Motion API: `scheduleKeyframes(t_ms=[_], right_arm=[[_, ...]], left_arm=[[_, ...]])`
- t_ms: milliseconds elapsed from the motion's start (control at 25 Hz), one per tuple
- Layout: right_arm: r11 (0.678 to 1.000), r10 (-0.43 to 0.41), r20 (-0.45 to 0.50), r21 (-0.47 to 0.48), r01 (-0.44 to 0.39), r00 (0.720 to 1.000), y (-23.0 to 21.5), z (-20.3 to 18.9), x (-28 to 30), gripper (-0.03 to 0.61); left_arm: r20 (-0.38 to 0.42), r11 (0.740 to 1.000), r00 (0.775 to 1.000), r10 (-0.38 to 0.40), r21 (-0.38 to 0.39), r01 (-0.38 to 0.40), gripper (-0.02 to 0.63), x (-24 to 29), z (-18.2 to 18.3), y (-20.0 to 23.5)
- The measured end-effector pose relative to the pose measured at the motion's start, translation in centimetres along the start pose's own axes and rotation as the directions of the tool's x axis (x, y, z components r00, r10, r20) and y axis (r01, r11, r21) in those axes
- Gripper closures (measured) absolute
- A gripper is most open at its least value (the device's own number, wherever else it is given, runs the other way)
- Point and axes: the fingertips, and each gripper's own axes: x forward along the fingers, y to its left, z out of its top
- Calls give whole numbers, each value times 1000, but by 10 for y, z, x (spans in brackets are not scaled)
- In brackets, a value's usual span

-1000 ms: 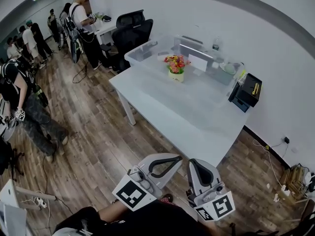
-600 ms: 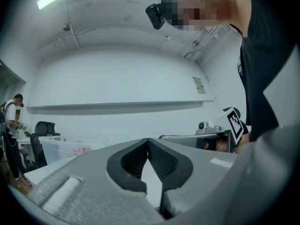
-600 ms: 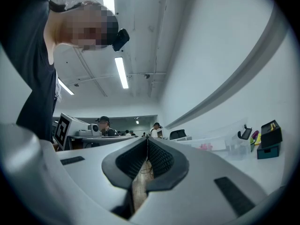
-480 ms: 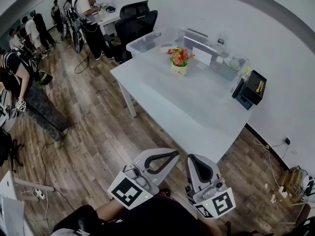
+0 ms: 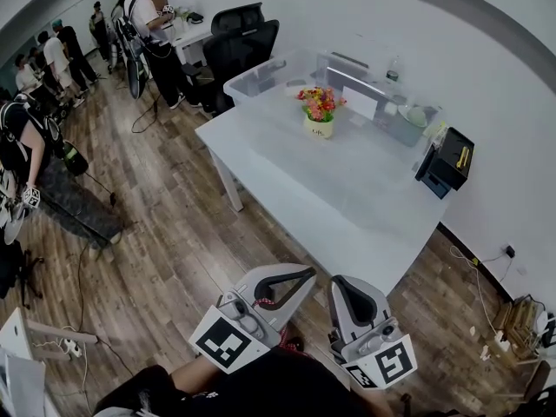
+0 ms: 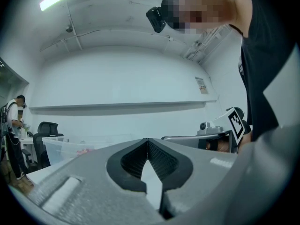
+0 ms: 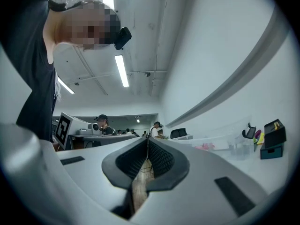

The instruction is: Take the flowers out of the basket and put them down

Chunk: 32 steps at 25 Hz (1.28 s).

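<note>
A bunch of orange, pink and yellow flowers [image 5: 319, 103] stands in a small pale basket [image 5: 319, 129] on the far part of the white table [image 5: 347, 207]. Both grippers hang low near my body, well short of the table. My left gripper [image 5: 306, 274] is shut with nothing in it, its tips meeting in the left gripper view [image 6: 148, 139]. My right gripper [image 5: 340, 283] is shut and empty too, its tips closed together in the right gripper view [image 7: 147, 137]. The flowers [image 7: 205, 146] show faintly pink far off in the right gripper view.
A clear plastic bin [image 5: 261, 75] and a second one with bottles [image 5: 391, 102] sit along the table's back. A black box [image 5: 449, 162] stands at the right edge. Office chairs [image 5: 243, 46] and several people [image 5: 148, 33] occupy the wood floor to the left.
The view has shifted slightly, the table sitting a little lower and to the right. A person at the left has moved further out of frame. Both grippers stay shut and still.
</note>
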Motion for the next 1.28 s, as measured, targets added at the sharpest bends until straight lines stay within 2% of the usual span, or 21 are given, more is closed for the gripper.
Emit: scheduleKeyframes(t_ms=[400, 1280], right_arm=[[999, -34, -11, -11, 34, 999, -13, -3, 19, 566], [997, -71, -17, -30, 70, 997, -57, -1, 80, 565]], left_arm=[[4, 999, 1000, -17, -51, 18, 607, 10, -5, 25], [27, 994, 995, -93, -47, 94, 607, 52, -5, 86]])
